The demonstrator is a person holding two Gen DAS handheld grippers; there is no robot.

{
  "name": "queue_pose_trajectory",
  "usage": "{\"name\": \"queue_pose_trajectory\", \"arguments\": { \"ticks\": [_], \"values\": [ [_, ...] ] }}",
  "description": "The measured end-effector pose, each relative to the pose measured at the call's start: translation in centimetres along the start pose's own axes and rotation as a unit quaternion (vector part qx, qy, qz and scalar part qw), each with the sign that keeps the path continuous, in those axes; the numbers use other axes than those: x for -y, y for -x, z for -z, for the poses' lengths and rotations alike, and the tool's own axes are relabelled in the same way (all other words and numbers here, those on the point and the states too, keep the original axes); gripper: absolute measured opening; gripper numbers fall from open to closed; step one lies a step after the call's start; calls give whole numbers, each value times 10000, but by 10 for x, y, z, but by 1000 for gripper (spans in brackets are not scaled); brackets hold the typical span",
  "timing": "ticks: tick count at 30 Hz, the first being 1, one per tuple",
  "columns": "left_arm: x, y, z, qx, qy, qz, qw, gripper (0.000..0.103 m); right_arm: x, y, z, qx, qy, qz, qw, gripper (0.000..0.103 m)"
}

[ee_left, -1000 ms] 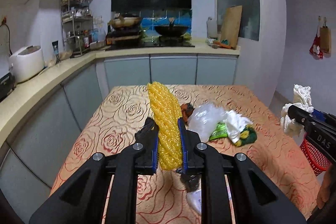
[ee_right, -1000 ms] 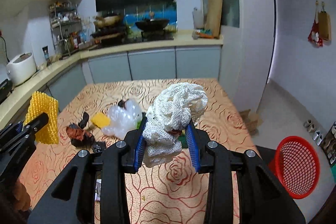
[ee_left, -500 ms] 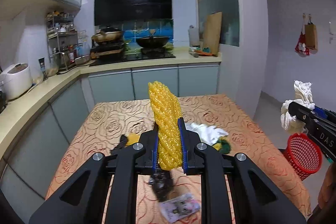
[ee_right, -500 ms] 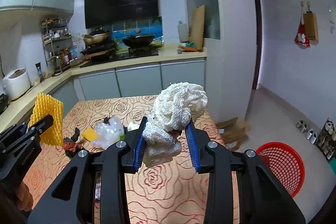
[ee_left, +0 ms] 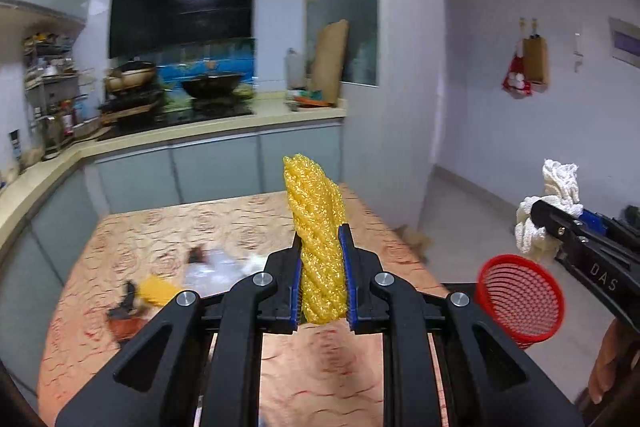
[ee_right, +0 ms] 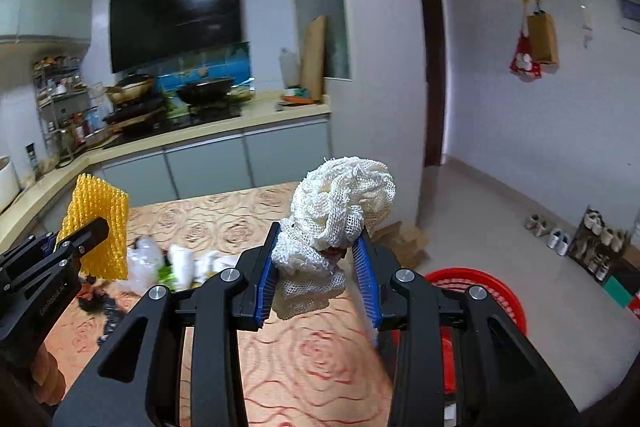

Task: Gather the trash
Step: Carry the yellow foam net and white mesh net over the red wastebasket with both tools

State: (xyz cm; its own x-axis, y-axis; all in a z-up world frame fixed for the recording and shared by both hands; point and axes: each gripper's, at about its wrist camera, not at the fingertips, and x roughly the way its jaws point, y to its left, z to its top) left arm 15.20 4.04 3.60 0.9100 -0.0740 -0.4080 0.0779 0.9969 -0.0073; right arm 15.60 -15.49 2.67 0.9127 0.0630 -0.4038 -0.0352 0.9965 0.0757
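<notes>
Left wrist view: the left gripper (ee_left: 323, 279) is clamped on the yellow foam mesh sleeve (ee_left: 318, 239); the red mesh basket (ee_left: 520, 301) on the floor has drawn nearer.

Right wrist view: the right gripper (ee_right: 318, 279) grips the white foam netting wad (ee_right: 336, 215) above the patterned bench (ee_right: 312, 359), the basket now just behind it, so disposal seems imminent.

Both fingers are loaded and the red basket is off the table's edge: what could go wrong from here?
1. The white net bulges well above the right gripper, pinched only low down; it may snag on the fingers at release.
2. The red basket sits on the floor below the table edge, partly hidden behind the gripper, so a drop could miss.
3. The yellow net stands tall in the left gripper; light foam may drift wide of the basket.
</notes>
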Motion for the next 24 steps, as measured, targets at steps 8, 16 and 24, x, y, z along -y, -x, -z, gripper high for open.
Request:
{"name": "queue_pose_trajectory", "arguments": {
  "ticks": [8, 16, 24],
  "values": [
    [51, -37, -6, -211, -109, 777, 9967, 15, 53, -3, 7, -71, -289, 526, 9982, 35],
    [110, -67, -2, -404, -351, 1398, 9887, 15, 100, -4, 16, -174, -502, 1038, 9932, 35],
    [167, -103, 16, -830, -704, 1929, 9752, 15, 147, -24, 34, -527, -699, 1410, 9861, 35]
  ]
}}
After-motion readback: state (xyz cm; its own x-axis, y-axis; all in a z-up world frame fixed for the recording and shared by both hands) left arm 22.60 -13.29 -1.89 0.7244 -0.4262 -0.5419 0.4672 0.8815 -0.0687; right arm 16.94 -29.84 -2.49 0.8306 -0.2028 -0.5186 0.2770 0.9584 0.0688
